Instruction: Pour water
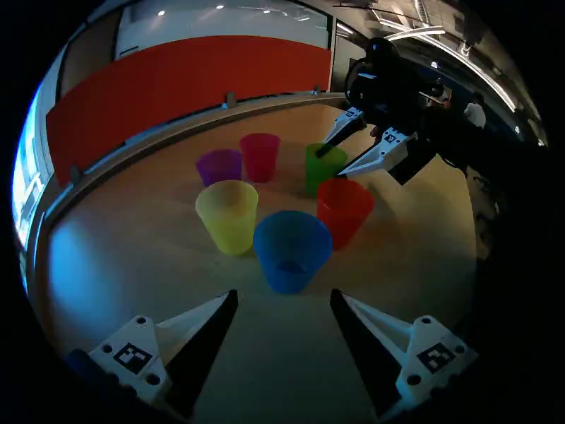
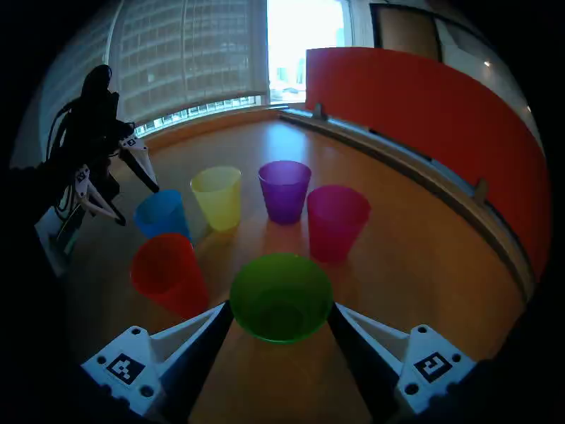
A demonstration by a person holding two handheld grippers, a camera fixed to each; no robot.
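Step in hand: by my judgement, the approach to grasp a cup for pouring; nothing is lifted or tilted yet.
Task's thing: the translucent green plastic cup [image 2: 281, 297] stands upright on the wooden bench [image 2: 409, 290], nearest in the right gripper view and between that gripper's two fingers.
Right hand-held gripper [image 2: 279, 307]: spread wide, one finger on each side of the green cup. The rim comes close to both fingertips, but I see no squeeze on it.
Left hand-held gripper [image 1: 282, 297]: spread and holding nothing, low over the bench and aimed at the translucent blue plastic cup [image 1: 292, 249], which stands just beyond its fingertips.
Contents: I cannot tell whether any cup holds water.
Next move calls for: pressing the right fingers evenly onto the green cup's wall, then lifting it straight up before any tilt. The thin tapered wall may flex or slip.
Receiving cup: not settled from what shows; the blue cup in front of the left gripper is a likely one.
Neighbours: in the right gripper view, the translucent red plastic cup [image 2: 168, 272] stands near left of the green one and the magenta plastic cup [image 2: 337, 220] just beyond on the right. The purple plastic cup [image 2: 284, 189] and yellow plastic cup [image 2: 217, 196] stand farther off.
In the way: the red cup is close beside the left finger and could be knocked.
Surroundings: a red wall panel [image 1: 183, 81] runs along the bench's far edge, and a bright window [image 2: 191, 60] is behind.
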